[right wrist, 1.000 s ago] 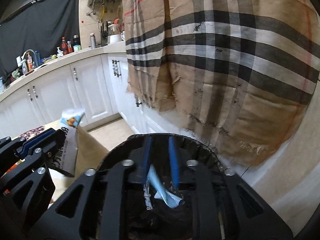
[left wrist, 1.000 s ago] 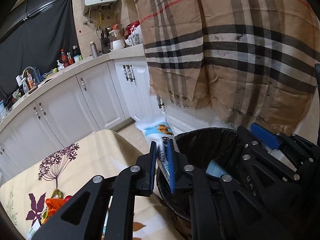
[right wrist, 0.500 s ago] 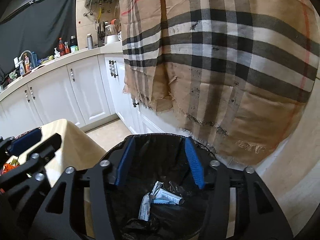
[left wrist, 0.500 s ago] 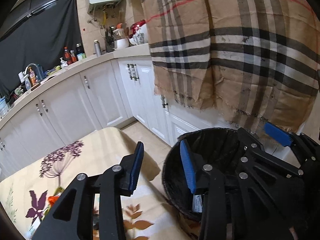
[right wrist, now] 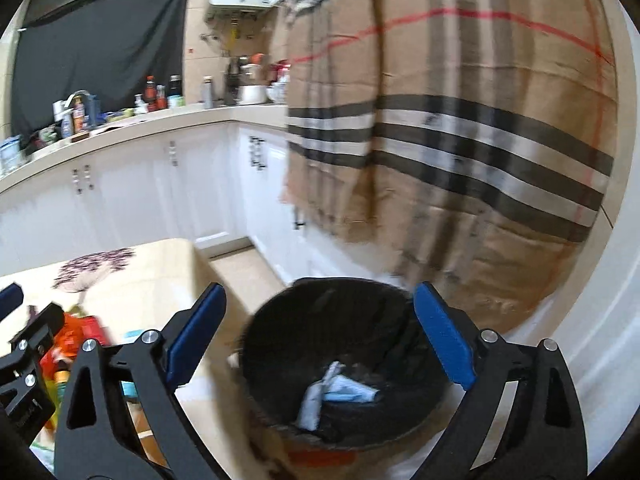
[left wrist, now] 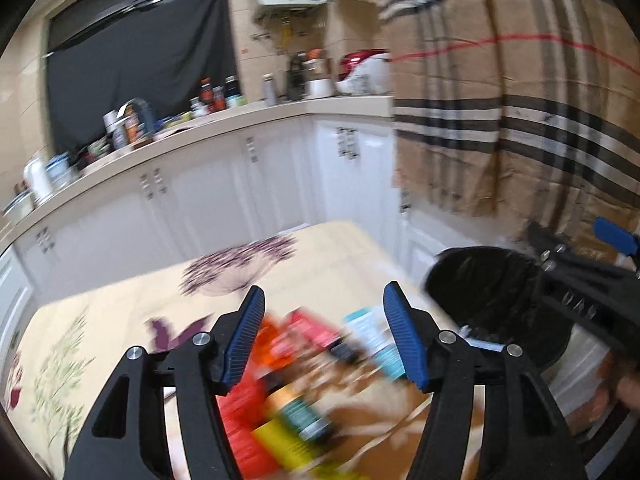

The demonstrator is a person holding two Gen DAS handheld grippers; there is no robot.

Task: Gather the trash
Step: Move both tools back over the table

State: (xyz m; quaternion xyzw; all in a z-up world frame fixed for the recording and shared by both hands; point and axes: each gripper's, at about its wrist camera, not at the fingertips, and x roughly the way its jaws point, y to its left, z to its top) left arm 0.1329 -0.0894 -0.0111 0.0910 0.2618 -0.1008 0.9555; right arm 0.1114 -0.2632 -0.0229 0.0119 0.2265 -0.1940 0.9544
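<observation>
- Blue-padded fingers (left wrist: 404,340) of the left gripper (left wrist: 324,338) spread fairly wide, nothing between them, jaws just opened further; aimed down at the blurred pile of trash packets (left wrist: 296,380) on the table.
- Right gripper (right wrist: 316,336) with fingers (right wrist: 444,340) very wide, jaws just opened further, empty; poised above the round bin lined with a black plastic bag (right wrist: 280,344).
- Judged: both sets of fingers parted because each has let go of a piece; left now lined up on the pile for another pick.
- Cream floral-print tablecloth (left wrist: 120,320) covering the table; remaining trash heaped near its close edge: red and orange wrappers, a yellow-and-teal packet, a white-and-teal carton, details smeared by motion blur.
- Bin standing just beside the table's corner, seemingly placed there for a short carry from pile to bag.
- Inside the bin: a white crumpled wrapper and a pale blue tube-like packet (right wrist: 340,388) lying together at the bottom; otherwise mostly bare liner.
- Tan plaid cloth (right wrist: 460,140) hanging behind the bin, not touching the rim as far as visible.
- Task judged partly done, several packets left on the table.
</observation>
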